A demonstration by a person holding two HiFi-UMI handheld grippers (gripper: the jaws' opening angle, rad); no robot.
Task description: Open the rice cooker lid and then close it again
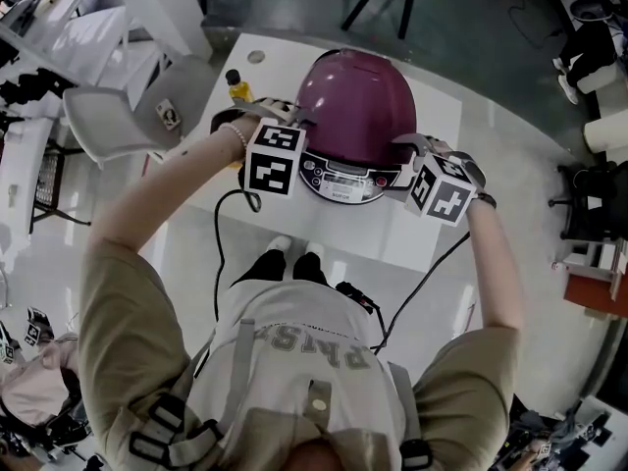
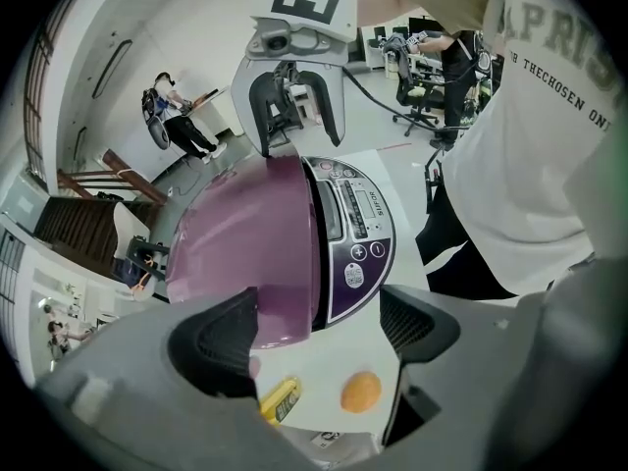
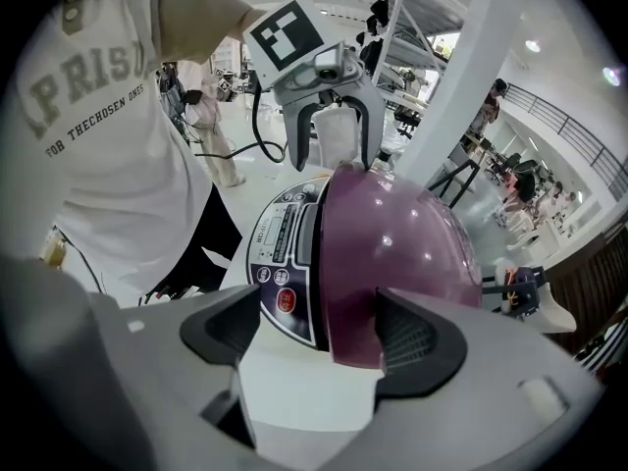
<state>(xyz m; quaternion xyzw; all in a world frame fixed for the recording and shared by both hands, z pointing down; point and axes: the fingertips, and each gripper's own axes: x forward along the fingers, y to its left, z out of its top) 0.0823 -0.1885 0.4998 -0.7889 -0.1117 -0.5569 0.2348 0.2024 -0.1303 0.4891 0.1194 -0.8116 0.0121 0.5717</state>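
Left hand-held gripper: jaws are spread, nothing is pinched; it is held at the cooker's left flank.
Right hand-held gripper: jaws are spread, nothing is pinched; it is held at the right flank.
Cooker: it is set on the white bench, in front of the person.
Lid: the purple dome is seen shut.
Done: opening is judged not yet begun.
Left: the lid is to be released, raised, then pressed shut.
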